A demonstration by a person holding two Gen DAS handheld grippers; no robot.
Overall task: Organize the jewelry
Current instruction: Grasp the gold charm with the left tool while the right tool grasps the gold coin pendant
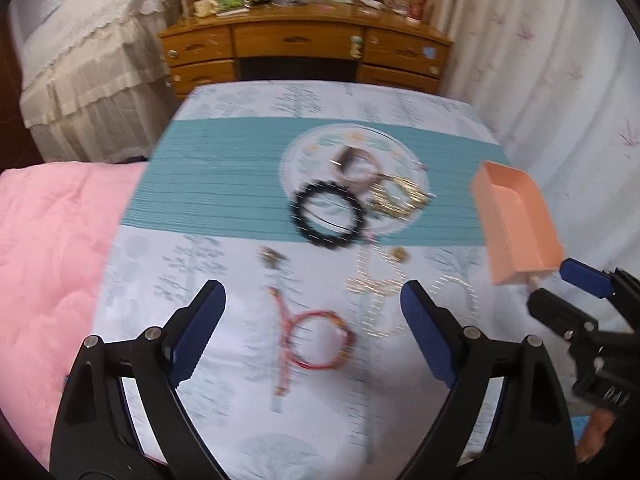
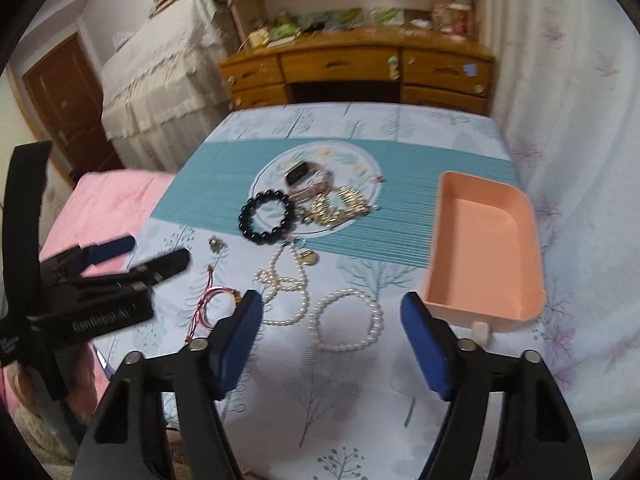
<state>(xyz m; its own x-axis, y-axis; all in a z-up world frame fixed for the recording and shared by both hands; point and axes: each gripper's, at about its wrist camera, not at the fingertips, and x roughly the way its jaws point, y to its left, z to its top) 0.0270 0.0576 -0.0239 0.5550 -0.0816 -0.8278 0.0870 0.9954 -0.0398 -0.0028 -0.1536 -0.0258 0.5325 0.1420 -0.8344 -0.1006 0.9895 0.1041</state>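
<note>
Jewelry lies spread on a tree-print cloth (image 2: 320,400). A black bead bracelet (image 1: 327,216) (image 2: 266,218) lies mid-table, gold pieces (image 1: 396,196) (image 2: 340,206) and a watch (image 2: 308,178) beside it. A pearl necklace (image 1: 400,288) (image 2: 344,320) and a red cord bracelet (image 1: 316,336) (image 2: 212,304) lie nearer. An empty pink tray (image 1: 516,220) (image 2: 484,248) stands at the right. My left gripper (image 1: 312,312) is open above the red cord. My right gripper (image 2: 332,328) is open above the pearls, and also shows in the left wrist view (image 1: 568,284).
A pink quilt (image 1: 52,260) lies left of the table. A wooden desk (image 1: 304,52) with clutter stands behind it. A white curtain (image 2: 580,140) hangs at the right. A lace-covered piece of furniture (image 2: 160,92) stands at the back left.
</note>
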